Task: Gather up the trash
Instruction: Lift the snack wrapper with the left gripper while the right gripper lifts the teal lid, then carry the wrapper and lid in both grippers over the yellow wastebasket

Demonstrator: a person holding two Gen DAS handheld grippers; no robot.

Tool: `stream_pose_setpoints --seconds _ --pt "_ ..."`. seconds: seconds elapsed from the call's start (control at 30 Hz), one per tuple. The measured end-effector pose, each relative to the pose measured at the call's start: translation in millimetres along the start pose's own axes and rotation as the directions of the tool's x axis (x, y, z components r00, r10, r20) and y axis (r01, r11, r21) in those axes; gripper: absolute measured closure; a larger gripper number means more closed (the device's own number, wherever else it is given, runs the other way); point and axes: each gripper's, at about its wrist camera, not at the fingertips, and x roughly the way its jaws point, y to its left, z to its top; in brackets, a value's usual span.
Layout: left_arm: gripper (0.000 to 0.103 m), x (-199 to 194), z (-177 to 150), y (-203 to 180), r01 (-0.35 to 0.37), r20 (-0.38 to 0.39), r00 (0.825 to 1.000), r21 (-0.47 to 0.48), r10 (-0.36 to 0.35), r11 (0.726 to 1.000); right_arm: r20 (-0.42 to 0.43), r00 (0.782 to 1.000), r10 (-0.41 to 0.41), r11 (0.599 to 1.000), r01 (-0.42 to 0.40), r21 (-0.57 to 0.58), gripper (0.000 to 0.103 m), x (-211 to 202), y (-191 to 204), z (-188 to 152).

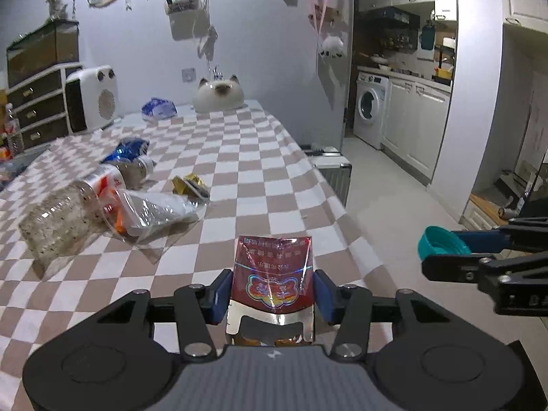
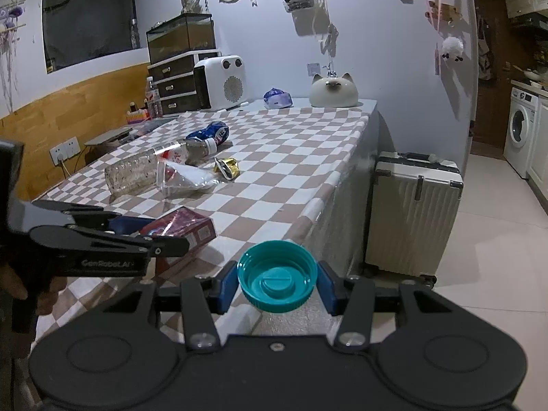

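The left gripper [image 1: 272, 291] clamps a red cigarette pack [image 1: 274, 274] above the checkered table [image 1: 239, 157]. At its three o'clock, the right gripper [image 2: 277, 282] pinches a teal bottle cap [image 2: 276, 282]. Empty plastic bottles [image 1: 102, 202] lie at ten o'clock.

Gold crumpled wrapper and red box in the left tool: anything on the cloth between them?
Nothing: bare checkered tablecloth between the gold crumpled wrapper and the red box, clearest in left wrist view.
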Motion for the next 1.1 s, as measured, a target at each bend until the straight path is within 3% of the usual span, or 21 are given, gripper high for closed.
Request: stream_pose_setpoints --seconds 0.2,0.47,0.83,1.1 --pt "0.052 -27 2 -28 -0.026 0.048 0.999 -0.006 0.027 1.0 0.033 0.999 -0.017 1.0 0.017 0.01 0.053 -21 -7 -2" --pt "0.052 -47 -2 -73 0.008 0.099 0.995 -0.03 -0.005 1.0 0.062 0.996 -0.07 0.997 0.068 0.033 0.053 -55 -31 -14" --pt "0.052 -34 -14 -150 0.099 0.091 0.991 -0.032 -0.096 0.995 0.068 0.98 -0.186 0.978 0.179 0.106 0.053 -107 -91 -48" --pt "0.052 -3 -35 -203 0.156 0.032 0.987 -0.038 -0.155 0.987 0.022 0.963 -0.268 0.952 0.261 0.161 0.053 -127 -141 -86"
